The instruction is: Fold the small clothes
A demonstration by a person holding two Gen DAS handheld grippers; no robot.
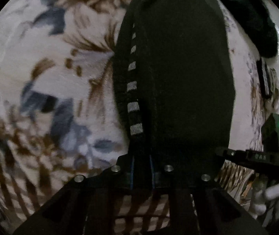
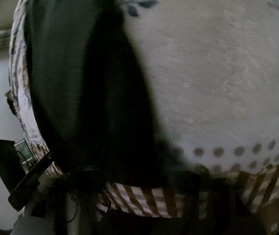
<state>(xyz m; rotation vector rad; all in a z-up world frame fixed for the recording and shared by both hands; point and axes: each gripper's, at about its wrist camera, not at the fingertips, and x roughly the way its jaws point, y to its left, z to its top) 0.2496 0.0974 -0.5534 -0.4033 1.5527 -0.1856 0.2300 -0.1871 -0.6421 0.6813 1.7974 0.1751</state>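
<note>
Mid-fold: left claw [image 1: 142, 168] pinches the black garment [image 1: 178, 74] over the blanket [image 1: 41, 58] near its striped edge. Right claw's [image 2: 131, 178] grip unclear; folding unfinished.

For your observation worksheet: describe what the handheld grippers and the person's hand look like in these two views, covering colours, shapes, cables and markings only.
The left gripper is matt black, with angular struts, four round silver bolt heads and two thin blue lines running between them. The right gripper, seen from the left wrist view, is also black, carrying a boxy module with a green light and a thin black cable. The hand holding it wears a white glove. No sleeve shows.
</note>
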